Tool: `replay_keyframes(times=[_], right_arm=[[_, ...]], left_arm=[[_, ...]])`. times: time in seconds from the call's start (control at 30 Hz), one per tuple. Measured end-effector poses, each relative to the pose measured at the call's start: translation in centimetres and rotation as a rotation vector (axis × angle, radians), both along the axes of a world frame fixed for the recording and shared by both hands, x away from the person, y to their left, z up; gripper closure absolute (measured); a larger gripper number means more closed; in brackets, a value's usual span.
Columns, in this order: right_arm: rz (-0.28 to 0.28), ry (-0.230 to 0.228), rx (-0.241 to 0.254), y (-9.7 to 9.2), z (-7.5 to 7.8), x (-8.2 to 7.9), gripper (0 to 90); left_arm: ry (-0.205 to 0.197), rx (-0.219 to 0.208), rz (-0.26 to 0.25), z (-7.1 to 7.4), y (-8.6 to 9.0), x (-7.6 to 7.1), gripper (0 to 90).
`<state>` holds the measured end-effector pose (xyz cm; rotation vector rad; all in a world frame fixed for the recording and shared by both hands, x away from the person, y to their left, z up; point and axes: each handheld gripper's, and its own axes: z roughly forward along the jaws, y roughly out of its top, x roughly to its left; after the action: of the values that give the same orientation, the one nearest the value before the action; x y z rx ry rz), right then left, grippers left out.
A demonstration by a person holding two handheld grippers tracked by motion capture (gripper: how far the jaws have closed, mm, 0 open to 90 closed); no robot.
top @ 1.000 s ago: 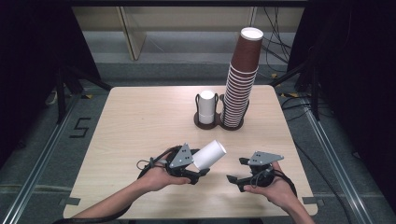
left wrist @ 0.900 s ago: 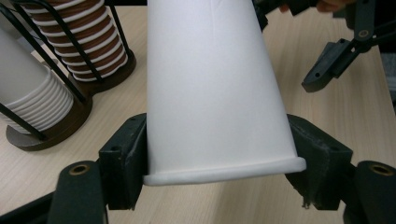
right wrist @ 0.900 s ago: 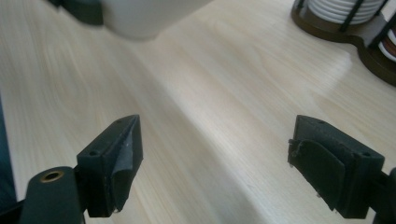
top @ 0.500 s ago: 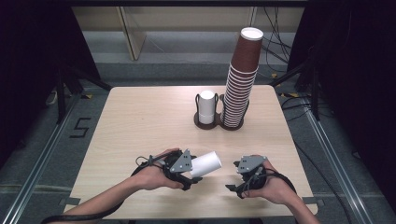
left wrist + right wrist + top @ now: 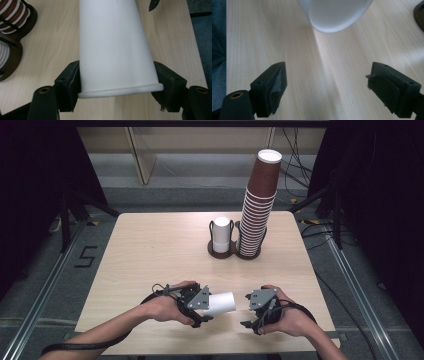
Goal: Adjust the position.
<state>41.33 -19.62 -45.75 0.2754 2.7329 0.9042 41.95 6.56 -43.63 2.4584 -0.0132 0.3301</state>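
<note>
White cup held sideways, low over the bench

My left hand-held gripper [image 5: 200,306] clamped the white cup [image 5: 220,303] near its rim, base toward my right hand-held gripper [image 5: 251,312], whose jaws stood apart, empty, ready to receive it.

Your open room is the bare table [image 5: 145,250] across the left and centre of the high view. At upper right of centre the tall cup stack [image 5: 257,205] and the holder with a white cup [image 5: 221,234] block passage. Low down, the held cup [image 5: 220,303] nearly fills the gap between your grippers.
</note>
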Motion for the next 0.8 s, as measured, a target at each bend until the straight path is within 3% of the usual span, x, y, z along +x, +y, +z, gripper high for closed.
replay_keyframes(times=[0.03,0.07,0.1,0.17,0.2,0.33,0.37,0.53,0.57,0.6,0.67,0.7,0.8], right_arm=[[-0.003,0.020,0.003,0.1,0.0,0.0,15.8],[0.020,-0.009,-0.005,0.2,0.1,0.1,15.8],[0.010,0.022,0.001,0.4,0.0,0.0,15.8],[0.000,0.030,0.002,0.7,0.1,-0.1,15.8],[0.037,-0.002,-0.001,0.8,0.2,0.1,15.8],[0.053,0.008,0.001,1.6,0.5,0.1,15.8],[0.067,-0.016,-0.006,1.8,0.6,0.2,15.8],[0.089,0.004,-0.002,2.8,0.9,0.2,16.0],[0.097,0.001,-0.004,3.0,1.0,0.2,16.1],[0.116,-0.024,-0.006,3.2,1.0,0.3,16.3],[0.125,0.003,-0.006,3.5,1.1,0.3,17.2],[0.146,-0.022,-0.012,3.7,1.2,0.4,18.0],[0.157,-0.020,-0.016,4.1,1.2,0.4,19.6]], left_arm=[[0.004,0.006,0.000,-0.1,-0.1,0.0,29.8],[0.008,0.009,-0.003,-0.2,-0.2,-0.1,29.9],[0.004,0.024,-0.013,-0.3,-0.2,0.0,29.8],[0.011,0.046,-0.026,-0.3,-0.3,0.1,29.8],[0.003,0.043,-0.024,-0.3,-0.4,0.1,29.8],[0.011,0.046,-0.032,-0.2,-0.6,0.1,29.8],[0.005,0.062,-0.044,-0.2,-0.7,0.1,29.8],[0.009,0.076,-0.055,-0.3,-1.3,-0.2,29.7],[0.002,0.094,-0.068,-0.3,-1.3,-0.2,29.8],[0.007,0.082,-0.064,-0.4,-1.5,-0.3,29.8],[0.003,0.094,-0.073,-0.3,-1.7,-0.3,29.8],[0.001,0.091,-0.073,-0.3,-1.7,-0.3,29.8],[-0.004,0.096,-0.079,-0.3,-2.0,-0.3,29.7]])
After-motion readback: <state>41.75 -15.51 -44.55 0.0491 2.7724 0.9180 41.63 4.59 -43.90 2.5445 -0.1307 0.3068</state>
